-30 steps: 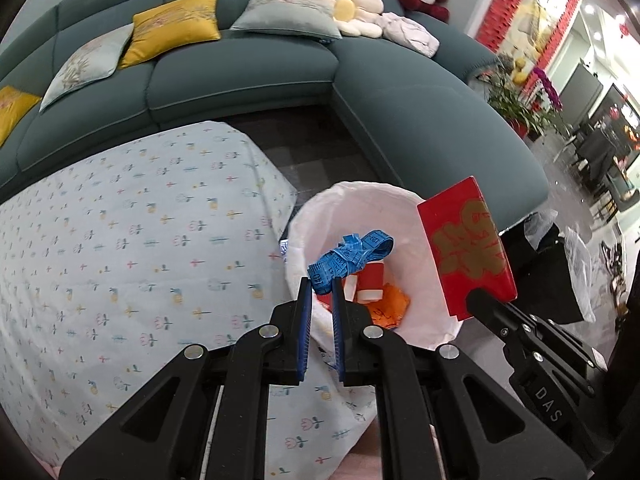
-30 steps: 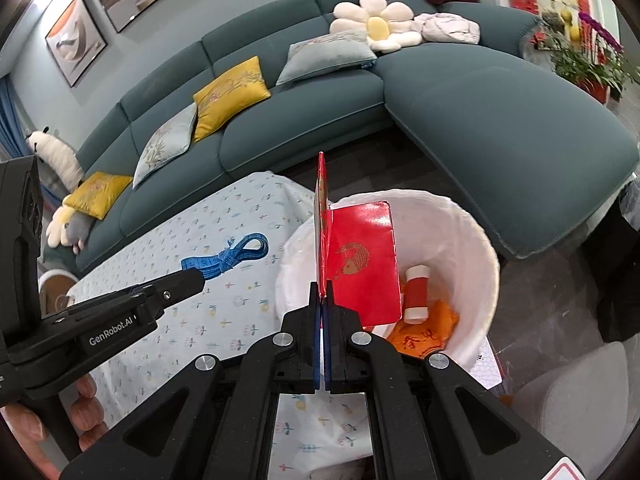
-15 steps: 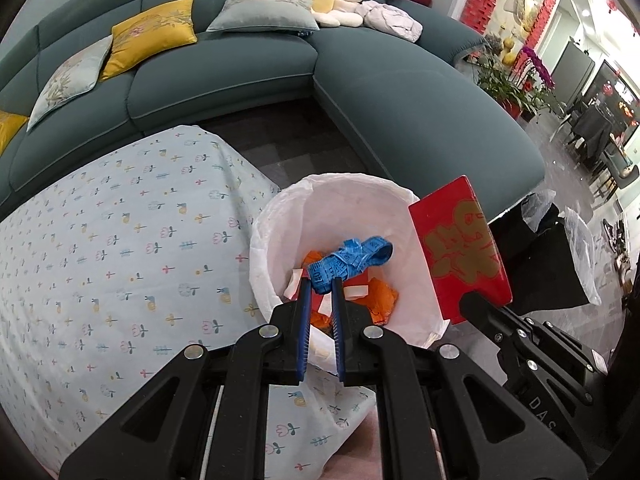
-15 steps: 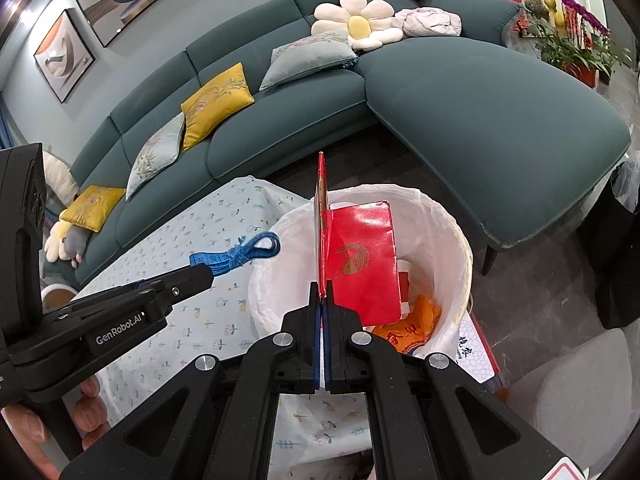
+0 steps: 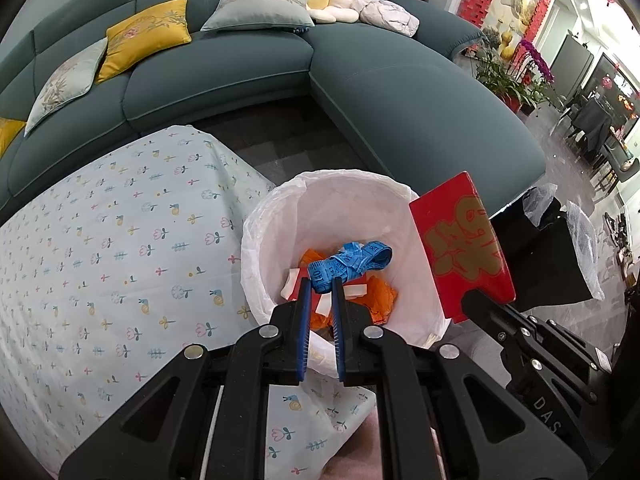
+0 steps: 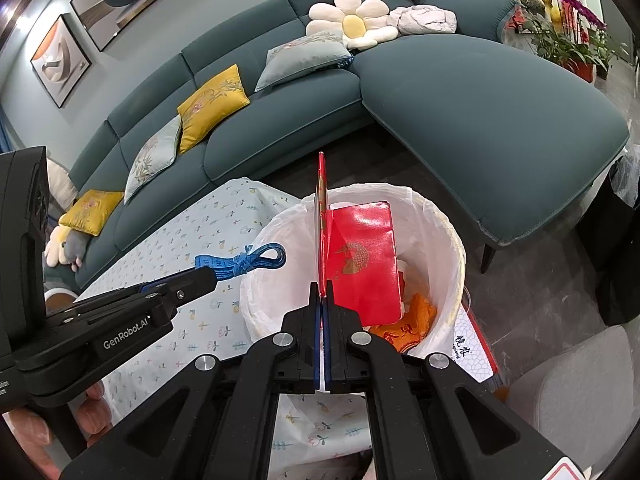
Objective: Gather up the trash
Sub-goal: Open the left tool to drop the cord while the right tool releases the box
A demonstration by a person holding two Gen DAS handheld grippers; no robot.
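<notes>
My left gripper [image 5: 320, 282] is shut on a bundled blue measuring tape [image 5: 348, 262] and holds it over the open white-lined trash bin [image 5: 256, 240]. The tape [image 6: 248, 260] and left gripper [image 6: 208, 276] also show in the right wrist view, at the bin's left rim [image 6: 252, 308]. My right gripper [image 6: 323, 288] is shut on red envelopes [image 6: 364, 260] with gold print, held upright above the bin; they show in the left wrist view [image 5: 460, 248] at the bin's right rim. Orange and red-white trash [image 5: 380, 296] lies in the bin.
A table with a floral cloth [image 5: 100, 260] is left of the bin. A teal corner sofa [image 5: 400, 92] with cushions runs behind. A red-white box [image 6: 472, 344] lies beside the bin. A black bag [image 5: 560, 256] and a grey seat [image 6: 576, 392] stand right.
Both grippers have moved forward over the bin with their loads. The tape now hangs above the bin's inside instead of its near rim. Neither gripper has let go.
</notes>
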